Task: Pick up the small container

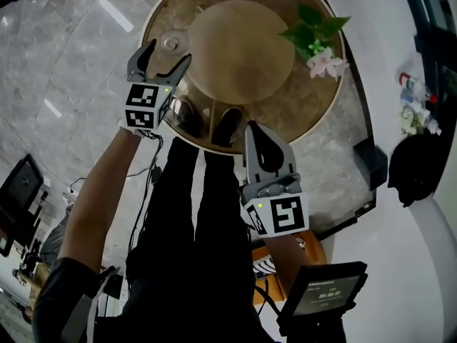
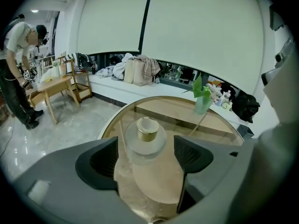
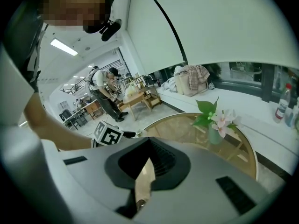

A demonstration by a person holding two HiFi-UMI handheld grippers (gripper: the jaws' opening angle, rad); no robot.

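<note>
The small container (image 1: 171, 43) is a frosted jar with a gold neck and a white cap. It stands near the left rim of the round glass table (image 1: 314, 113). My left gripper (image 1: 169, 52) is open, one jaw on each side of the jar. In the left gripper view the container (image 2: 145, 135) sits between the pads (image 2: 103, 162), apart from both, with my left gripper (image 2: 147, 158) level with its body. My right gripper (image 1: 261, 143) hangs shut over the table's near edge, holding nothing. In the right gripper view, my right gripper (image 3: 145, 174) shows only a thin slit between its jaws.
A green vase with pink flowers (image 1: 319, 54) stands at the table's far right. The person's shoes (image 1: 227, 123) show through the glass. A black bag (image 1: 418, 166) and bottles (image 1: 415, 91) lie on the sill. Another person (image 2: 18, 73) bends at a wooden table (image 2: 52, 85).
</note>
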